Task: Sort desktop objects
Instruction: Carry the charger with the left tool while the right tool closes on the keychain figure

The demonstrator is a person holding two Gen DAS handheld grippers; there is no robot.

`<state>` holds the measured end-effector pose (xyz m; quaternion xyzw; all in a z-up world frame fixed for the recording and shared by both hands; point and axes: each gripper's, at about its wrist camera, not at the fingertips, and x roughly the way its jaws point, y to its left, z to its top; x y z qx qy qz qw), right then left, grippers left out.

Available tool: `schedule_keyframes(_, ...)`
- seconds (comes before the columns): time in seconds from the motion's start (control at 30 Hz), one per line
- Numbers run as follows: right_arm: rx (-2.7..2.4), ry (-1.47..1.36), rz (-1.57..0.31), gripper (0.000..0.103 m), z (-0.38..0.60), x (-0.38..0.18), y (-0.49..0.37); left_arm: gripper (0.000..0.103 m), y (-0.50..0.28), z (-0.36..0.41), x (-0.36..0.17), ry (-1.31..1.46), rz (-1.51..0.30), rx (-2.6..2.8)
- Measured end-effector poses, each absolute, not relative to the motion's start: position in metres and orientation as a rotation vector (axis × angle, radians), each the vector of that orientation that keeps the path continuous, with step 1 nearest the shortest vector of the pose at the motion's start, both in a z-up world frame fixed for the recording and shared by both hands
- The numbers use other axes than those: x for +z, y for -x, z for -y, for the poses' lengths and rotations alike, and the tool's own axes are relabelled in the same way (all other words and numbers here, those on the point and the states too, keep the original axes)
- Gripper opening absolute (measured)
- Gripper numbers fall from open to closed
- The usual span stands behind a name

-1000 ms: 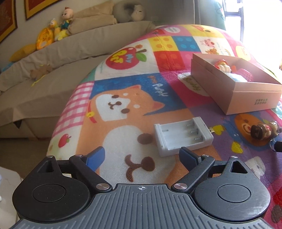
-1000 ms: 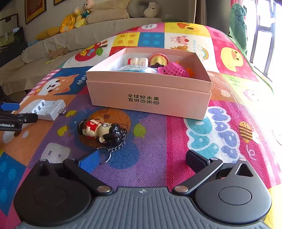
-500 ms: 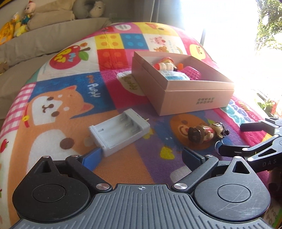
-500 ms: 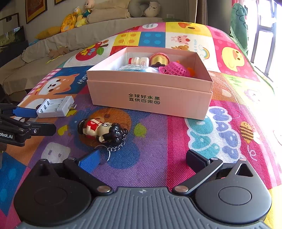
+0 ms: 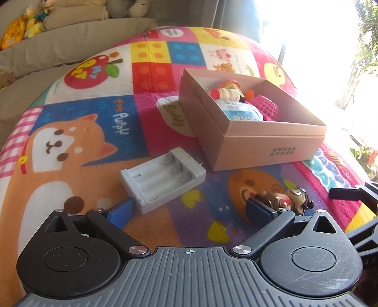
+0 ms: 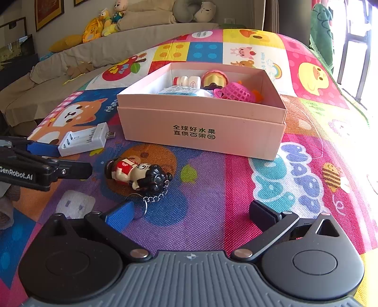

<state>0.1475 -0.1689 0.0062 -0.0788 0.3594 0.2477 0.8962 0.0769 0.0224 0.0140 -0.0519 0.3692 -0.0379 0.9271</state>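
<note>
Both my wrist views sit low over the patterned mat (image 5: pixel 146 122), close in. Left faces right toward the window; right looks straight ahead. Shared: pink box (image 5: pixel 259 146) (image 6: pixel 203 127), charger (image 5: pixel 163 179) (image 6: pixel 85 141), keychain doll (image 5: pixel 283 200) (image 6: pixel 137 174).

box (image 6: pixel 203 122) contents half-hidden, window (image 5: pixel 319 35) overexposed

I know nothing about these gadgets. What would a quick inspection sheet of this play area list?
Surface: colourful cartoon mat.
Job's things: white battery holder and doll keychain lie on the mat; pink box is open and holds a small bottle, a pink mesh basket and other bits.
Clutter: nothing seen.
Grippers: left gripper open, one finger beside the holder; right gripper open, empty.
Cables: nothing seen.
Surroundings: sofa with plush toys, bright window.
</note>
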Motion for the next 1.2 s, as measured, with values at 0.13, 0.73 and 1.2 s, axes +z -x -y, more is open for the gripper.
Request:
schedule_keyframes(0.13,0.513,0.163,-0.745,0.103,0.169,0.006,-0.148,0.102,-0.102,-0.019,0.012,0.099,-0.767,0.003)
schedule_keyframes(0.73,0.514,0.164,-0.745,0.103,0.169,0.006,-0.148,0.085,-0.046,-0.045,0.015,0.029,-0.755,-0.059)
schedule_keyframes(1.2,0.508,0.175,-0.743,0.103,0.168,0.008,-0.146,0.100,-0.017,-0.047,0.021,-0.100,-0.656,-0.107)
